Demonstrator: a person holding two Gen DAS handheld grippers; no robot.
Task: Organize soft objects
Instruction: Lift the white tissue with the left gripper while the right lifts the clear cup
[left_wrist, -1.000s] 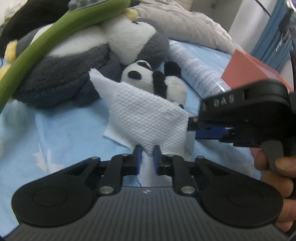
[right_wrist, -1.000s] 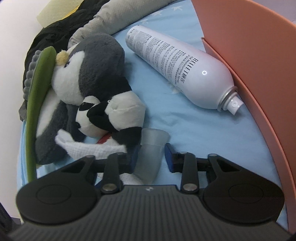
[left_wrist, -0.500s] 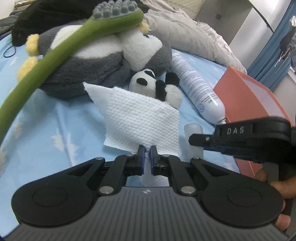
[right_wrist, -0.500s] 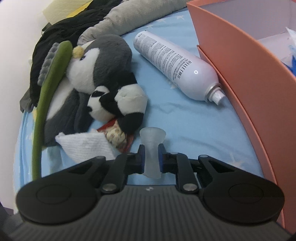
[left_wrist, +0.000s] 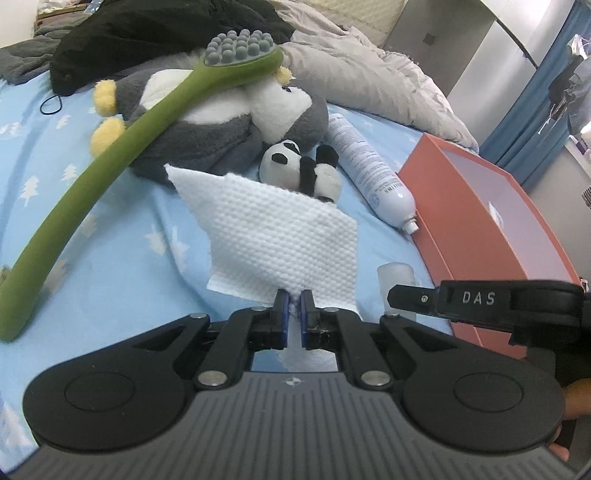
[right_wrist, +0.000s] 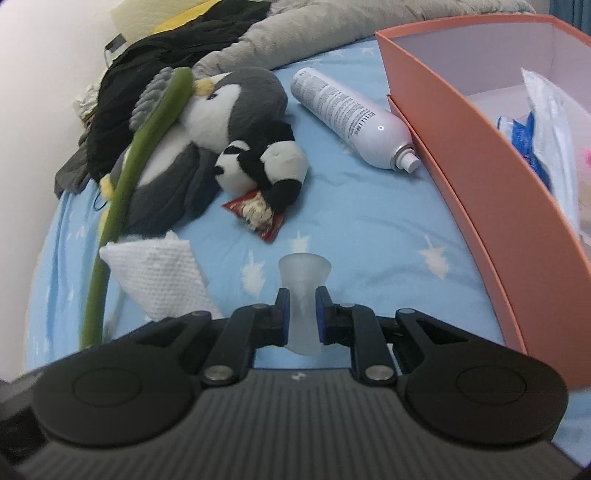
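White dimpled paper towel (left_wrist: 280, 236) clamped in left hand-held gripper (left_wrist: 293, 314), frosted squashed cap (right_wrist: 303, 295) pinched in right hand-held gripper (right_wrist: 303, 317)

Both cameras sit just behind their own jaws, tilted down over the bed (left_wrist: 110, 258) from close by. The left view faces across the bed toward the orange box (left_wrist: 491, 236) at its right edge. The right view looks from beside that box (right_wrist: 480, 206). Both take in the penguin toy (left_wrist: 207, 129), the small panda (right_wrist: 258, 166) and the spray can (right_wrist: 351, 118).
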